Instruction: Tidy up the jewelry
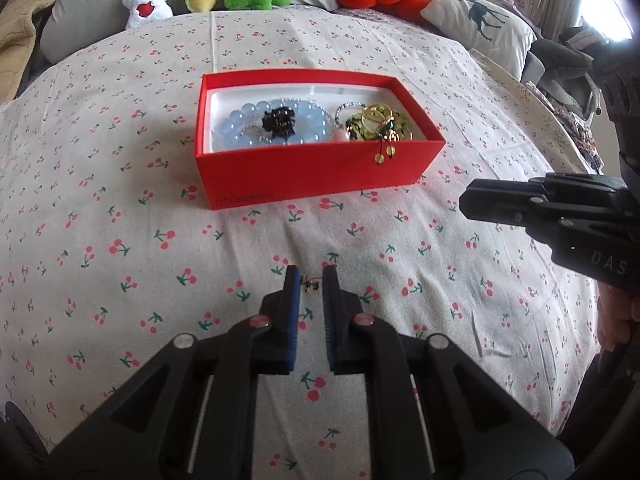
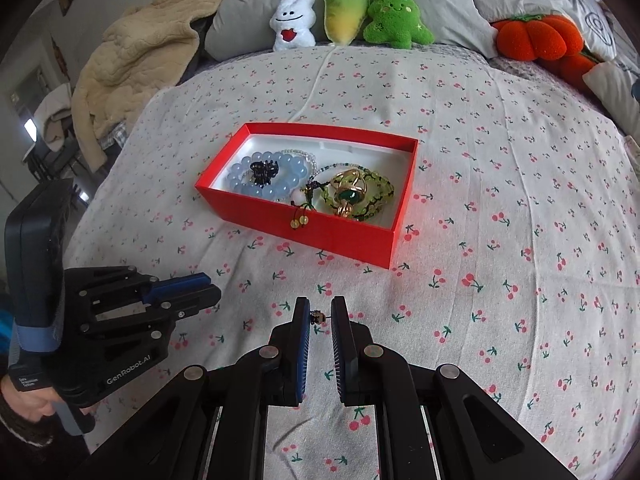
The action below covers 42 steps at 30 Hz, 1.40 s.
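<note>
An open red box (image 1: 312,172) sits on the cherry-print sheet. It holds a blue bead bracelet (image 1: 240,128), a black claw clip (image 1: 280,120) and a heap of green-and-gold jewelry (image 1: 376,122). Two yellow beads (image 1: 382,154) dangle over its front wall. My left gripper (image 1: 311,276) hovers in front of the box, shut on a tiny dark earring (image 1: 310,285) pinched at its fingertips. To its right, my right gripper (image 2: 320,308) is likewise shut on a small earring (image 2: 317,316). Each gripper appears in the other's view: the right one (image 1: 466,202) and the left one (image 2: 212,290). The box (image 2: 304,232) lies just beyond both.
Plush toys line the far edge of the bed: a white one (image 2: 292,24), a green-yellow one (image 2: 346,8), a green one (image 2: 394,14) and an orange pumpkin (image 2: 536,38). A beige blanket (image 2: 132,64) lies at the far left, grey pillows behind. A hand (image 2: 24,404) holds the left gripper.
</note>
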Each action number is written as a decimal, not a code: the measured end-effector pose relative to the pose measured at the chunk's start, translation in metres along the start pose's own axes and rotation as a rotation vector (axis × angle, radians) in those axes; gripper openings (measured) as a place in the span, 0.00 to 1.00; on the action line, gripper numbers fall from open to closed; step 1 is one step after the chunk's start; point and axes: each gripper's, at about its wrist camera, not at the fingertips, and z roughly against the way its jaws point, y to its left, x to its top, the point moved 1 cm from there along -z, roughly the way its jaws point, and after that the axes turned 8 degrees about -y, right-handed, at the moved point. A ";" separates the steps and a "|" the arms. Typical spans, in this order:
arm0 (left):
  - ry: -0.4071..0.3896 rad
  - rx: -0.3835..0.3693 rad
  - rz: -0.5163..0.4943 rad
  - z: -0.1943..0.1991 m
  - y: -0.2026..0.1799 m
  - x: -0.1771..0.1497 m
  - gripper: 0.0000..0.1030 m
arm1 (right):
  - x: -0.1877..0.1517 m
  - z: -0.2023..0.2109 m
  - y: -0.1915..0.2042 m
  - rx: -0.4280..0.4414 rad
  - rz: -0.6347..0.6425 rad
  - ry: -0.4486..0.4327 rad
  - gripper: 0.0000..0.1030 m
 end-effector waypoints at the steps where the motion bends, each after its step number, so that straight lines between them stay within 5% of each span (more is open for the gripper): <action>1: -0.013 -0.002 0.002 0.004 0.001 0.005 0.12 | 0.004 0.001 0.000 0.001 -0.006 -0.008 0.10; 9: -0.115 -0.012 0.054 0.013 0.015 0.051 0.12 | 0.043 -0.002 -0.009 0.013 -0.079 -0.075 0.10; 22: -0.122 0.005 0.087 -0.022 0.023 0.067 0.14 | 0.063 -0.036 -0.025 0.014 -0.152 -0.082 0.12; 26: -0.126 0.036 0.092 -0.014 0.024 0.067 0.50 | 0.067 -0.036 -0.023 0.017 -0.151 -0.075 0.15; 32: -0.131 0.094 0.116 0.009 0.029 0.061 0.74 | 0.064 -0.021 -0.021 -0.014 -0.128 -0.079 0.23; 35: -0.109 0.119 0.138 0.019 0.032 0.053 0.79 | 0.060 -0.007 -0.021 -0.037 -0.131 -0.101 0.66; 40: -0.074 0.170 0.168 0.038 0.029 0.031 0.86 | 0.047 0.019 -0.016 -0.069 -0.120 -0.119 0.73; 42: -0.059 0.179 0.188 0.044 0.028 0.020 0.98 | 0.039 0.028 -0.013 -0.091 -0.113 -0.110 0.79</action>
